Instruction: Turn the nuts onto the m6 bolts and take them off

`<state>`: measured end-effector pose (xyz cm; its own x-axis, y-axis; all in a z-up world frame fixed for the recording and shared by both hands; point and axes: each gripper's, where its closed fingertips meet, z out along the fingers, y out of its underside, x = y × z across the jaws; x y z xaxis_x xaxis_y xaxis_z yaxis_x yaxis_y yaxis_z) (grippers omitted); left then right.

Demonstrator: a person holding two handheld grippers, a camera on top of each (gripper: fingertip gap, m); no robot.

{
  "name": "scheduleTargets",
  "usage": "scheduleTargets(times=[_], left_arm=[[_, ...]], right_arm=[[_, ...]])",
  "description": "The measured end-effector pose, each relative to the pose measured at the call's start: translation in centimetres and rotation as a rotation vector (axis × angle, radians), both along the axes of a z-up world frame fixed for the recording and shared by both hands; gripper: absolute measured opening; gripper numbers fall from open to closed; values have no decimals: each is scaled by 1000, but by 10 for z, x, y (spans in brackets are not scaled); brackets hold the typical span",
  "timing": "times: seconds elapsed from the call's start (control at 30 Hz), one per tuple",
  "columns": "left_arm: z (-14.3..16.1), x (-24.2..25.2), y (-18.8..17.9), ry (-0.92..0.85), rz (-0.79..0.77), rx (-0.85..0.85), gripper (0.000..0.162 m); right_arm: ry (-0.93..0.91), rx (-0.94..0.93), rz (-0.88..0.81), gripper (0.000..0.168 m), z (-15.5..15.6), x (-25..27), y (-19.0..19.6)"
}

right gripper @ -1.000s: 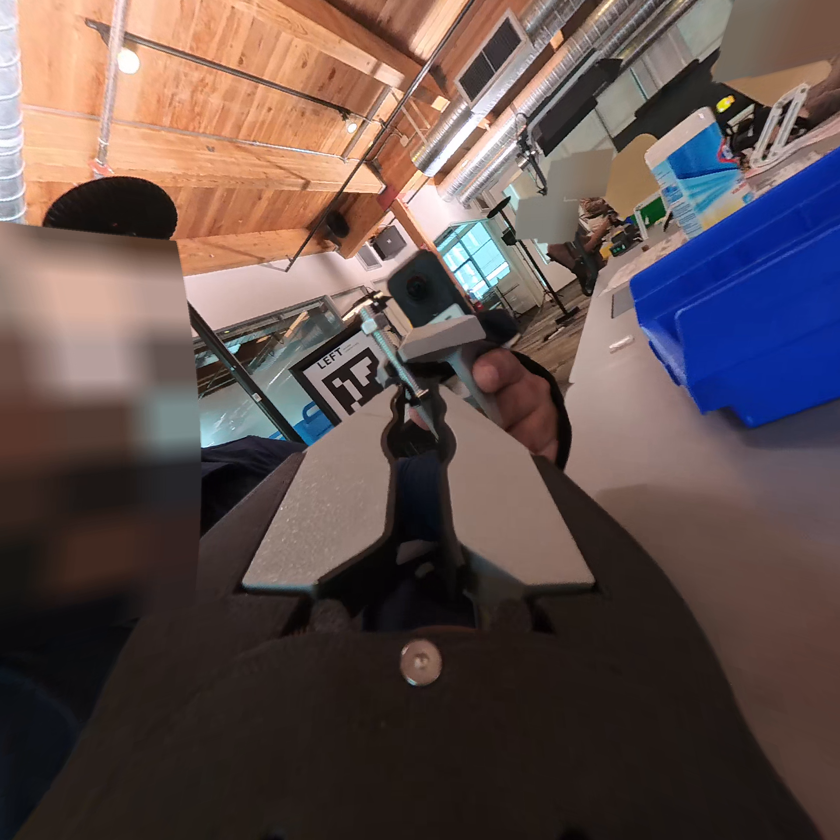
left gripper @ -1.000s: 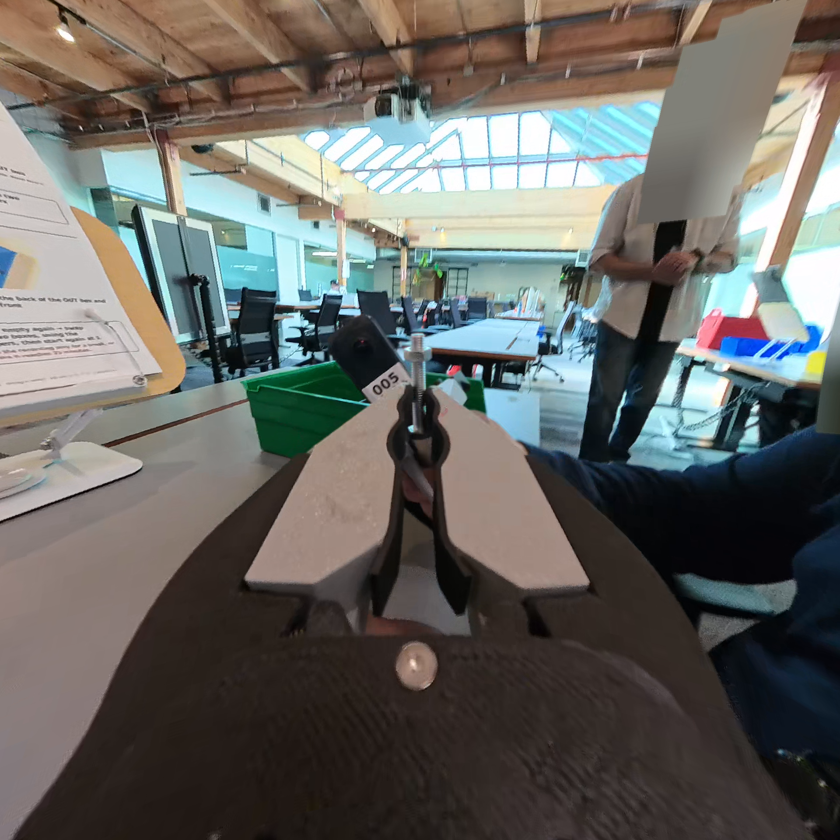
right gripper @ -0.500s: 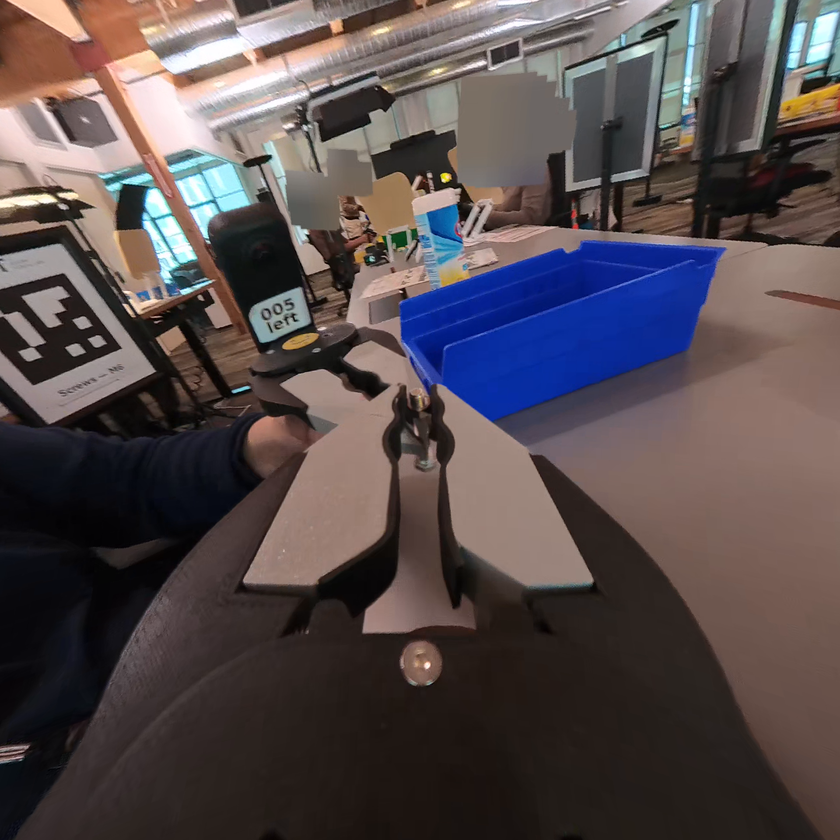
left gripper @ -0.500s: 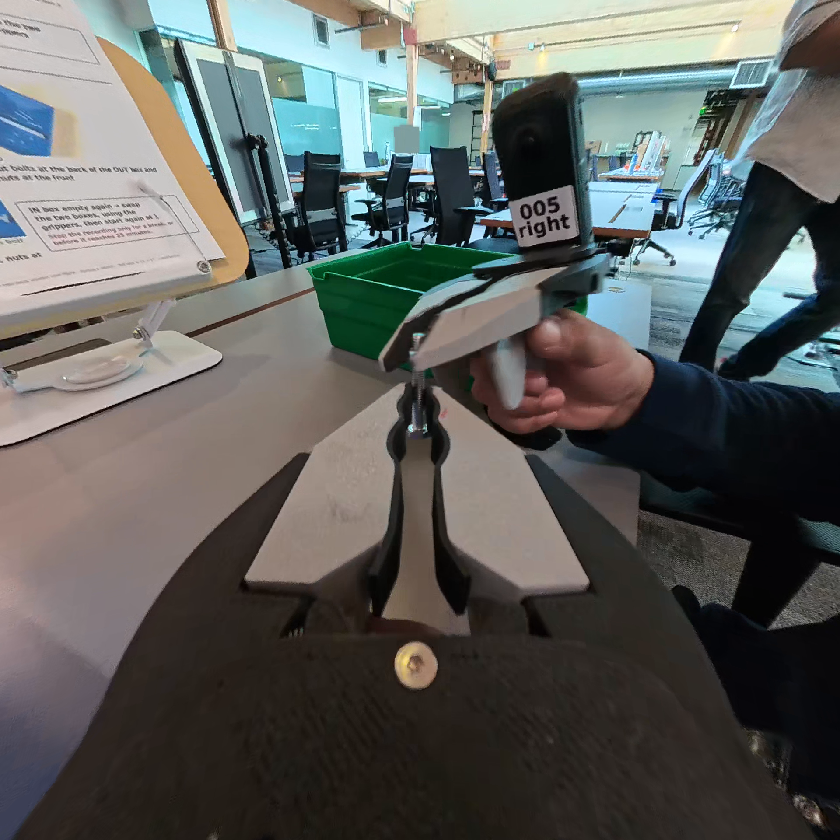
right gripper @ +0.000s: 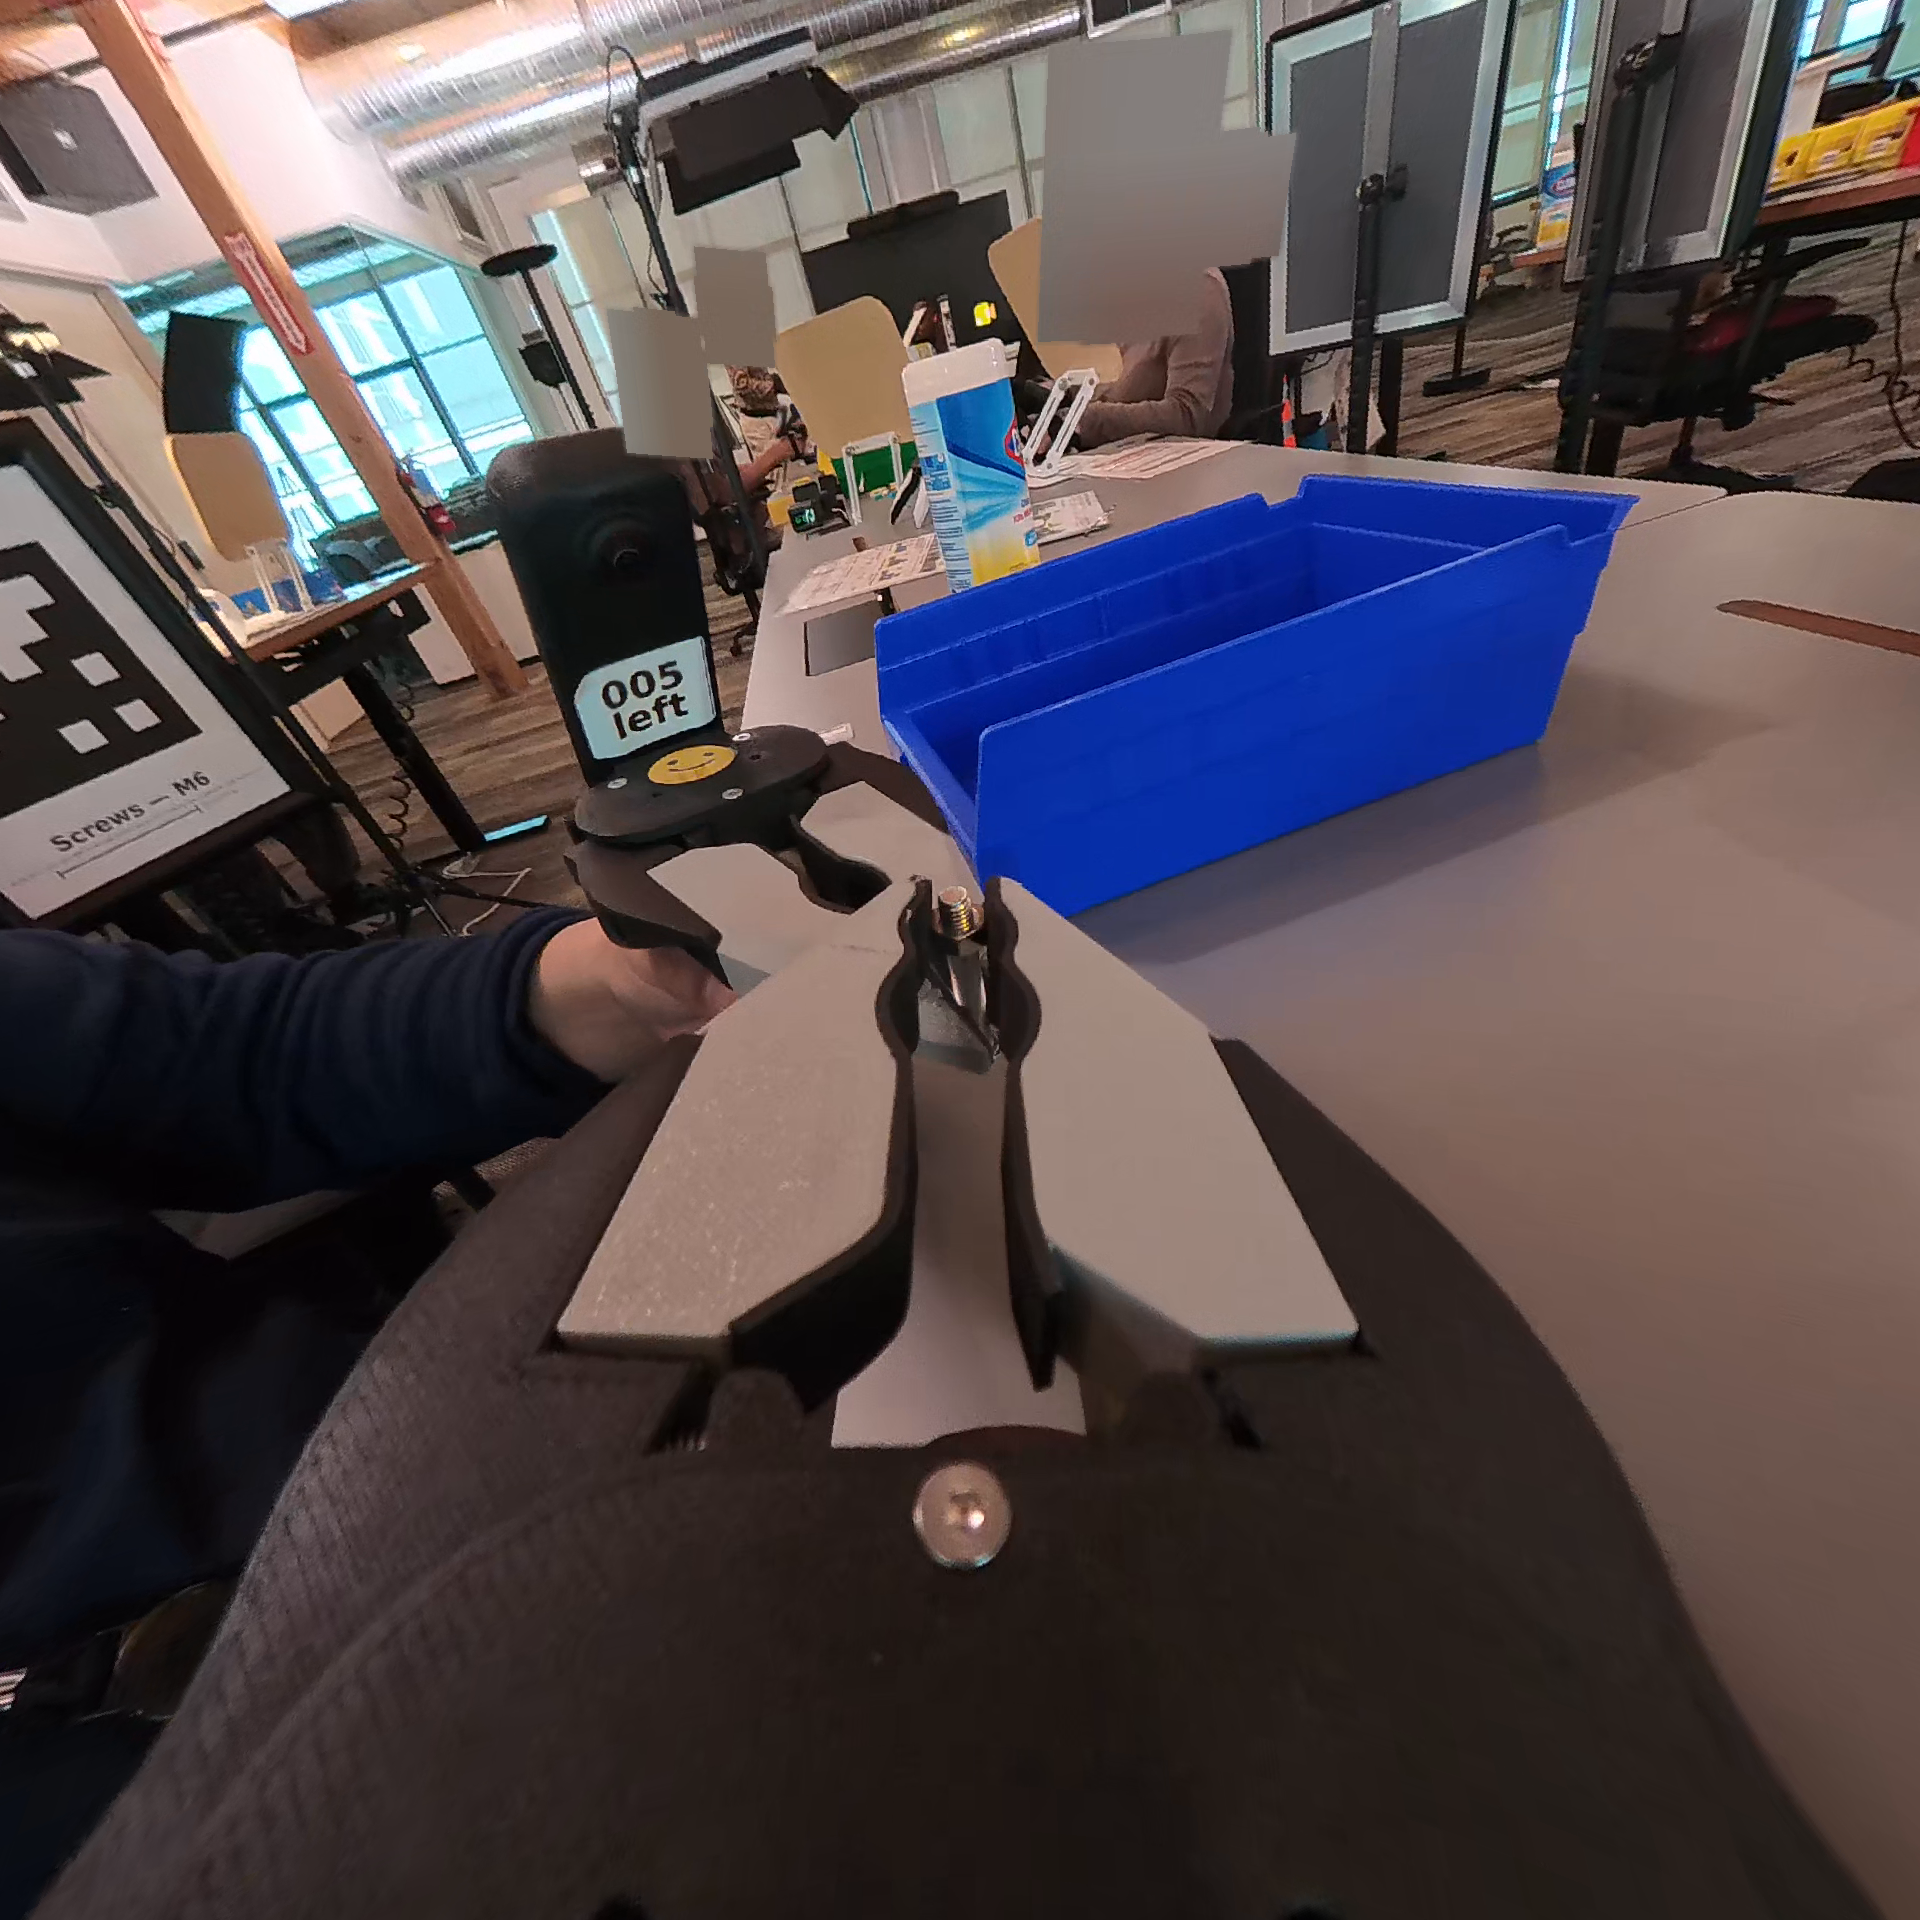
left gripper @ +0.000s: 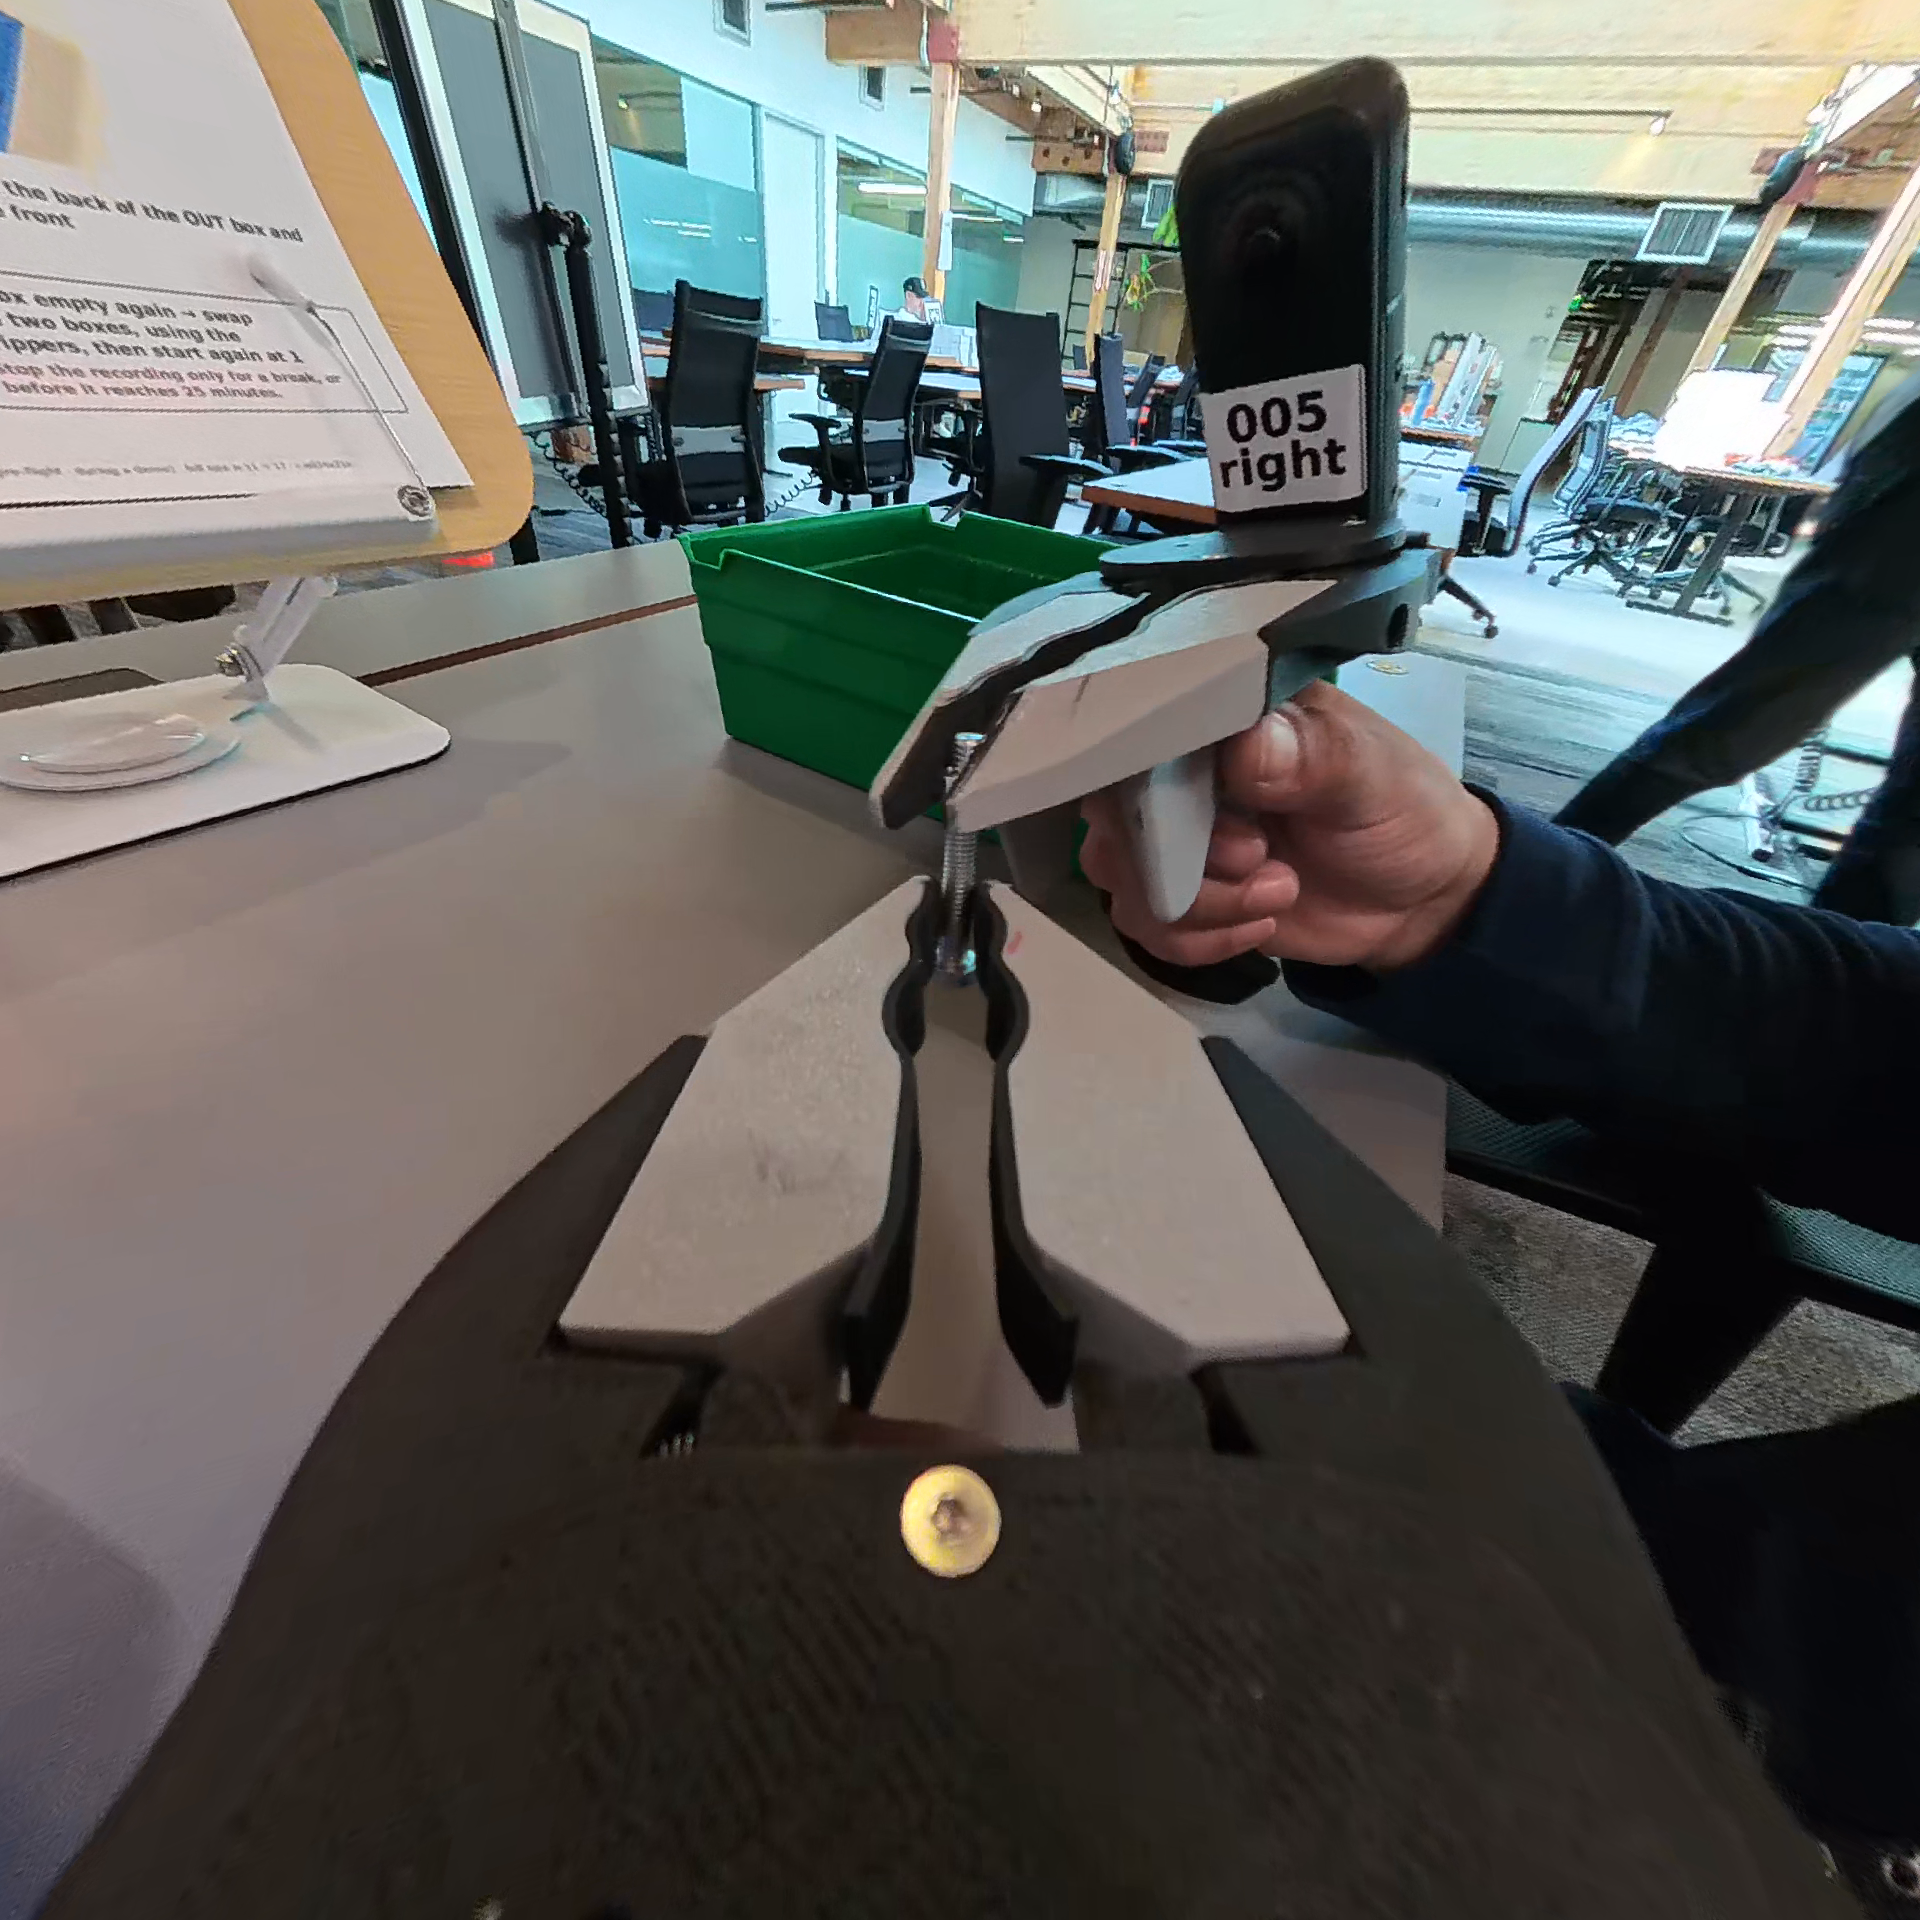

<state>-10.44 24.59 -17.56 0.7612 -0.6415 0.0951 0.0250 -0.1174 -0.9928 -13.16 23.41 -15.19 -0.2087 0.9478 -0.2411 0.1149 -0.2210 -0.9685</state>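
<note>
A silver M6 bolt (left gripper: 957, 862) stands upright above the grey table (left gripper: 312, 1039). My left gripper (left gripper: 954, 925) is shut on the bolt's lower end. My right gripper (left gripper: 951, 774) comes in from the right, above the left one. It is shut on the nut at the bolt's upper part. In the right wrist view my right gripper (right gripper: 958, 906) is closed, and the bolt's threaded tip (right gripper: 961, 914) pokes up between its fingertips. The left gripper's fingers (right gripper: 727, 883) reach in from the left, and their tips are hidden under mine.
A green bin (left gripper: 831, 644) stands on the table behind the grippers. A blue bin (right gripper: 1247, 727) stands close ahead of the right gripper. A paper on a tilted stand (left gripper: 208, 416) is at the left. A wipes canister (right gripper: 966, 468) and a black-and-white marker sign (right gripper: 83, 675) are farther off. My two grippers' fingertips are within a few centimetres of each other.
Both grippers tipped down from facing the ceiling to roughly level. The right gripper swung round above the left one and now grips the top of the upright bolt.
</note>
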Motion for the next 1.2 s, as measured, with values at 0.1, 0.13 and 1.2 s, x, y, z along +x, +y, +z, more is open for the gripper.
scheduleTargets(times=[0.1,0.13,1.2], left_arm=[[-2,2,-1,10,-18,4,3],[-2,1,-1,8,-20,11,3],[2,-6,-1,27,63,151,3]], right_arm=[[-3,10,4,6,-1,0,-1],[1,10,2,6,-1,0,-1],[68,131,-107,28,5,-1,3]])
